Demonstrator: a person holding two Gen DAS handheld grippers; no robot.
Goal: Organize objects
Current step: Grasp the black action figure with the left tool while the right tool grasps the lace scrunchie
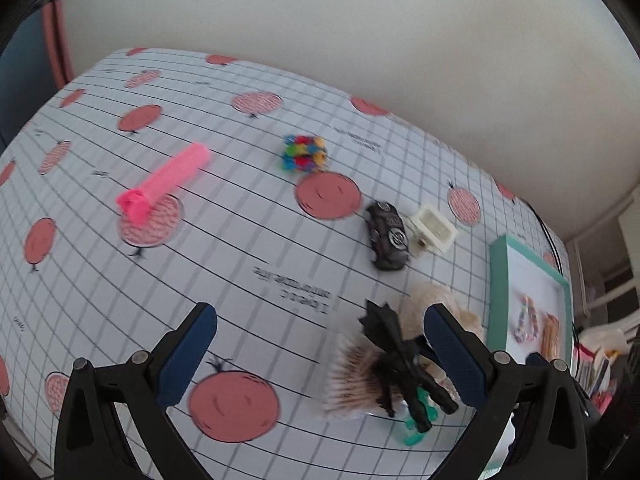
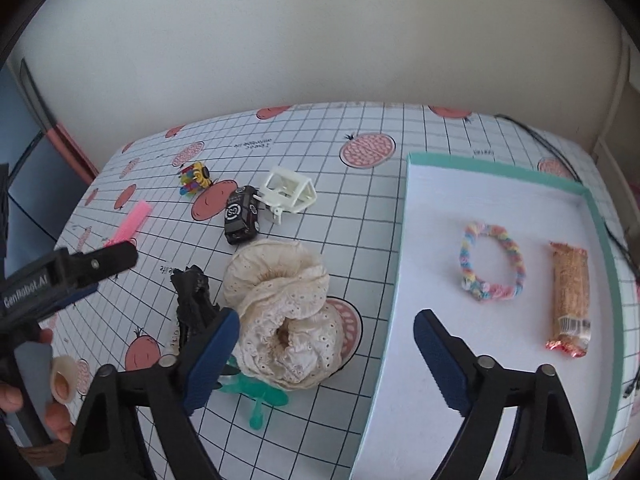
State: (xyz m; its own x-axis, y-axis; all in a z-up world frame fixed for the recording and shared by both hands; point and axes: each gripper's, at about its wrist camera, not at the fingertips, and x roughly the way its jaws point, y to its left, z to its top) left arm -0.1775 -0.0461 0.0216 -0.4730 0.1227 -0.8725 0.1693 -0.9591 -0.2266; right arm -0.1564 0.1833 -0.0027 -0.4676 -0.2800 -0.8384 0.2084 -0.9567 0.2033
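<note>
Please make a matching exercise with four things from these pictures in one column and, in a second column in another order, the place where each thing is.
Things:
1. snack bar
2. toy car
3. pink comb
4. cream fabric scrunchie

Places:
A. beside the white plastic frame
B. inside the teal-rimmed tray, next to the pastel braided ring
C. alone on the left part of the tablecloth
D. on the tablecloth just left of the tray

Pairs: 1-B, 2-A, 3-C, 4-D

Gridded tablecloth (image 2: 320, 200): toy car (image 2: 241, 220), tray (image 2: 400, 240), scrunchies (image 2: 288, 312).
</note>
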